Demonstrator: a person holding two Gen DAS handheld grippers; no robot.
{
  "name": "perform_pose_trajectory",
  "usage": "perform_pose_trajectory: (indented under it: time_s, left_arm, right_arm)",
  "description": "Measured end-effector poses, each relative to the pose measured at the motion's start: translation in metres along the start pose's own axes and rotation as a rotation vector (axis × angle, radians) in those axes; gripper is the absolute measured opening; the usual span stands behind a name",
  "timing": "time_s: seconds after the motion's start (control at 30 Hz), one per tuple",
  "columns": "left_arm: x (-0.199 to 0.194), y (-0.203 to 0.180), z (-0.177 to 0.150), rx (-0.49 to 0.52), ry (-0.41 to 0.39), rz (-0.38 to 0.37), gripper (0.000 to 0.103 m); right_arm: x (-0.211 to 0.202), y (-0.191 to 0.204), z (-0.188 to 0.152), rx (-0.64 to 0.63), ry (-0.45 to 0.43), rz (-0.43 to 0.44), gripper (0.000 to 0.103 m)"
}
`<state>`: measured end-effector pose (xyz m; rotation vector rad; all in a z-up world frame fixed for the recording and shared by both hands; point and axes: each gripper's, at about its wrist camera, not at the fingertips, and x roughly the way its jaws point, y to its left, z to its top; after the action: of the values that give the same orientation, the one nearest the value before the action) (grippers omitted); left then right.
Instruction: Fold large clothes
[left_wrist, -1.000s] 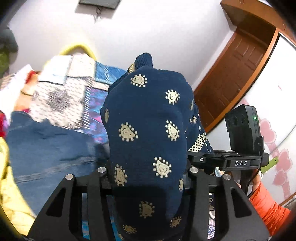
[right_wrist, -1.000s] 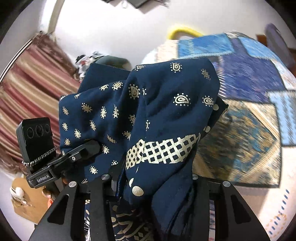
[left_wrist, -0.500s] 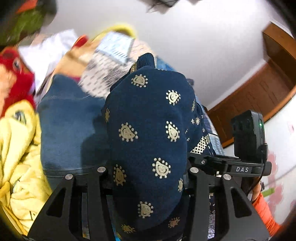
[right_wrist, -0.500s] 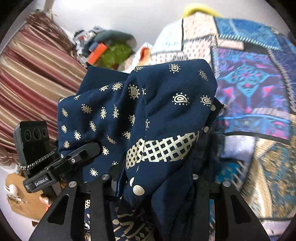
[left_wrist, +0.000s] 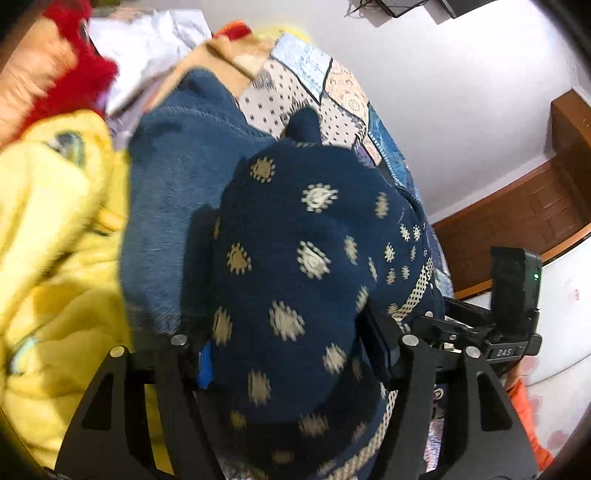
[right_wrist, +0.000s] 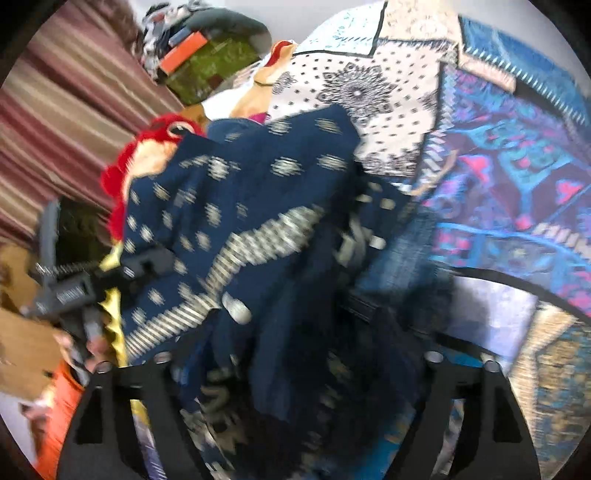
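A navy garment with gold teardrop print (left_wrist: 295, 258) is bunched up between both grippers. My left gripper (left_wrist: 291, 354) is shut on a thick fold of it, which hides the fingertips. In the right wrist view the same garment (right_wrist: 258, 206), with a gold lattice band, drapes over my right gripper (right_wrist: 295, 373); its jaws stand wider apart, and blur and cloth hide whether they still pinch it. The right gripper's body (left_wrist: 509, 317) shows at the right of the left wrist view, the left gripper's body (right_wrist: 70, 280) at the left of the right wrist view.
A folded blue denim piece (left_wrist: 177, 199) lies on the patchwork bedspread (right_wrist: 498, 166). Yellow cloth (left_wrist: 55, 258) and a red plush toy (right_wrist: 147, 147) lie at the left. A striped curtain (right_wrist: 66, 92), white wall and wooden door (left_wrist: 517, 221) stand around.
Both grippers have swung down and left toward the clothes pile, with the navy garment in them. The right gripper's jaws have spread wider and the cloth over them has slumped.
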<state>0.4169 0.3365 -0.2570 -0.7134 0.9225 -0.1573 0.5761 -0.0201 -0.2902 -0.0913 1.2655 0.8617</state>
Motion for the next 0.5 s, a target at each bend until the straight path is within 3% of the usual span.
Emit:
perform_pose_trajectory:
  time_s: [0.1, 0.3, 0.43, 0.5]
  left_arm:
    - [-0.019, -0.012, -0.004, 0.060, -0.046, 0.098, 0.065]
    - [-0.039, -0.044, -0.035, 0.154, -0.126, 0.256, 0.090]
    - [-0.023, -0.062, -0.071, 0.281, -0.028, 0.369, 0.091]
    - [-0.023, -0.062, -0.086, 0.307, -0.019, 0.416, 0.091]
  right_arm:
    - [-0.020, -0.006, -0.013, -0.002, -0.032, -0.024, 0.081]
    - [-0.054, 0.022, -0.045, -0.051, -0.144, -0.006, 0.082]
    - [-0.046, 0.031, -0.063, -0.020, -0.126, -0.042, 0.082]
    - [-0.037, 0.028, -0.074, 0.004, -0.093, -0.084, 0.082]
